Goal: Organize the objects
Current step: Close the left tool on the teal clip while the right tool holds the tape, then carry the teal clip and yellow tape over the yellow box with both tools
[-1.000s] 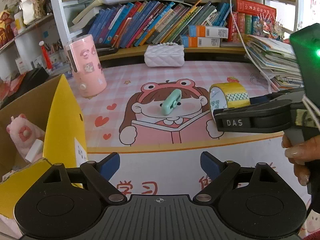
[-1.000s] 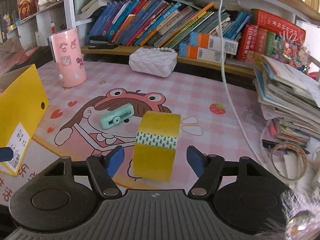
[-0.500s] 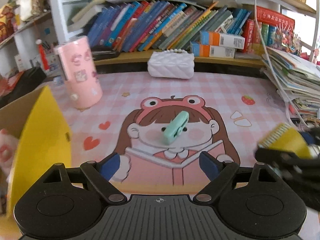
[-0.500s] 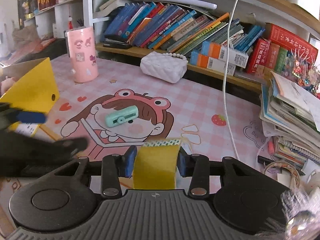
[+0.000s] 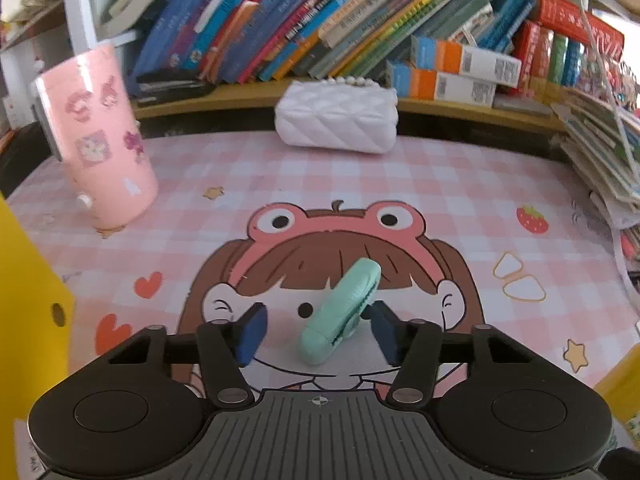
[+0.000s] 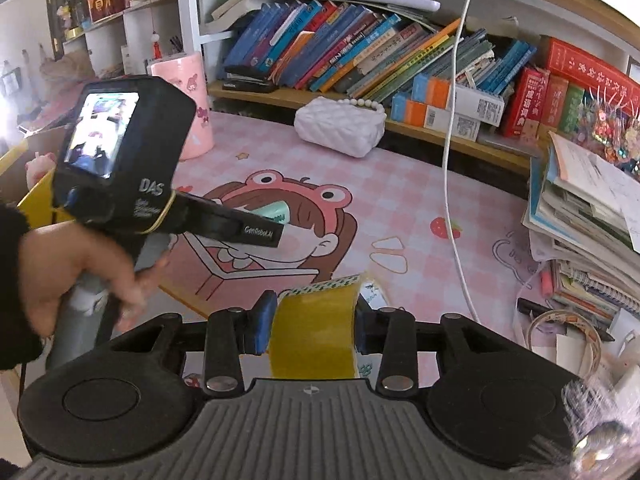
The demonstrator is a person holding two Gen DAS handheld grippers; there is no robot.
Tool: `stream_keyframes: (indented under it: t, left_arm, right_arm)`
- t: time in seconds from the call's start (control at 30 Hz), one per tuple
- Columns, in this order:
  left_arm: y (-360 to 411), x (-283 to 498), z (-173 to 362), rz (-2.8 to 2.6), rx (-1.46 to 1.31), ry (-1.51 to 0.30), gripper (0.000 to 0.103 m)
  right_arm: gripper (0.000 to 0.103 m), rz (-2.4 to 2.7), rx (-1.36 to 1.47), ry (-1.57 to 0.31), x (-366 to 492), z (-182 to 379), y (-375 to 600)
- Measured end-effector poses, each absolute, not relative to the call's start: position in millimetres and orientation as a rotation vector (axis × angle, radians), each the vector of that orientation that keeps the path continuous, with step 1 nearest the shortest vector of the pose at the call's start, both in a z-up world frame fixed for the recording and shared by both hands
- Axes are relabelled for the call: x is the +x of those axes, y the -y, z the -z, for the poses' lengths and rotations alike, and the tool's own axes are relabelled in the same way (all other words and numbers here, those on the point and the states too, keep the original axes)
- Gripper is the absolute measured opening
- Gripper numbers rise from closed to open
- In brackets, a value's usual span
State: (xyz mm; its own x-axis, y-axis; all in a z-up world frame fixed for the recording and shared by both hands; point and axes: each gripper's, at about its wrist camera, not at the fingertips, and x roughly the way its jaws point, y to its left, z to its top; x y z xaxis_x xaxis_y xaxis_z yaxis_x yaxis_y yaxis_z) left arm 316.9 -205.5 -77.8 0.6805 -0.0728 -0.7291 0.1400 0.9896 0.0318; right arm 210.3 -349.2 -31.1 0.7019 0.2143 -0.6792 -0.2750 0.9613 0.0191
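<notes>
A mint-green clip [image 5: 340, 312] lies on the pink cartoon mat [image 5: 360, 184]. My left gripper [image 5: 316, 334] is open and sits low around it, one blue pad [image 5: 250, 332] on each side, not touching. In the right wrist view the clip [image 6: 274, 213] peeks out past the left gripper's body. My right gripper [image 6: 312, 322] is shut on a yellow tape roll [image 6: 314, 328] and holds it above the mat's front part. A yellow cardboard box [image 5: 28, 300] stands at the left; it also shows in the right wrist view [image 6: 32, 200].
A pink tumbler [image 5: 96, 136] stands at the back left. A white quilted bag [image 5: 336, 118] lies by the bookshelf [image 5: 360, 32]. A stack of papers [image 6: 584, 208] and a white cable [image 6: 456, 160] are at the right.
My left gripper moved forward and down until its fingers came around the green clip. My right gripper closed on the tape roll and lifted it back from the mat.
</notes>
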Motion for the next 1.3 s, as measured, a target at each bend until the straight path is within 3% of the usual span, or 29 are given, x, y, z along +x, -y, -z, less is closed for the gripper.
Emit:
stream_keyframes:
  t: [0.13,0.2,0.77,1.3]
  left_arm:
    - [206.5,316.1,81.0,0.16,0.098,-0.81,0.03]
    - [206.3,315.0,80.1,0.166,0.105,-0.811,0.017]
    - [166.6,233.5,24.7,0.203,0.007,-0.732,0.017]
    - [103.4,128.5,15.4,0.218,-0.04,-0.766,0.017]
  right_arm:
    - [0.036,-0.255,-0.073,-0.76,212.2,33.9,353.0]
    - [0.036,-0.25,-0.065,-0.765,212.4,34.5,353.5]
    - [0.036,-0.233,-0.013,-0.785,196.0,26.8,336.7]
    - [0.036,-0.27,-0.03,-0.809,143.0,21.8,278.9]
